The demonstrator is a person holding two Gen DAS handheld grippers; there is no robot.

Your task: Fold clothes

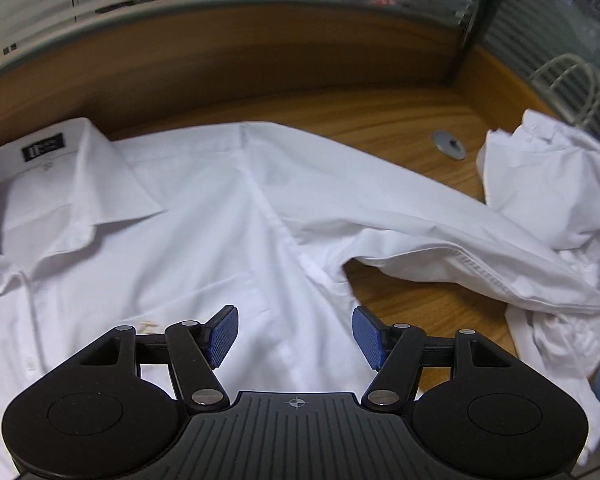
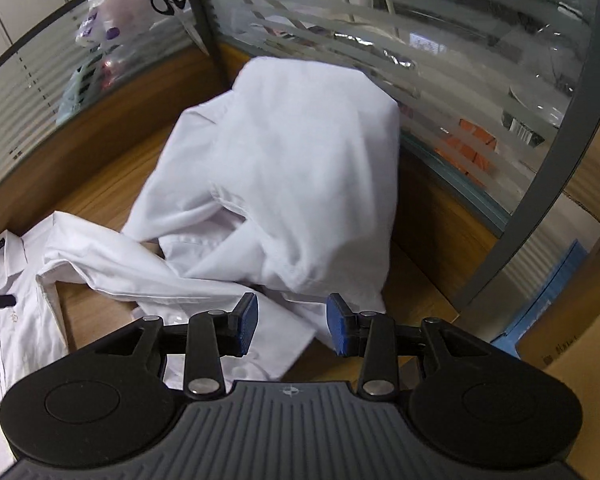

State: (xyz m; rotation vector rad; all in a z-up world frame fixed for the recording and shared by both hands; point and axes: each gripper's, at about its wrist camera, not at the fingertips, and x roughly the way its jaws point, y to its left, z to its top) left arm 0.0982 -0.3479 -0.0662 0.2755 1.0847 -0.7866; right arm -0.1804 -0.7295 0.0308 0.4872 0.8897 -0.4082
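Left gripper (image 1: 295, 337): spread, holding nothing, hanging over shirt (image 1: 188, 240)
Right gripper (image 2: 292, 325): spread, empty
Shirt: lying on table (image 1: 400, 120)

Smooth white cloth shirt (image 1: 204, 240), probably cotton

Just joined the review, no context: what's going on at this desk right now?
A person with a handheld claw in each hand is folding a white shirt spread on a wooden desk, collar up. One sleeve trails toward a heap of white clothes by the glass partition. Both the left claw and right claw are open above the fabric, holding nothing.
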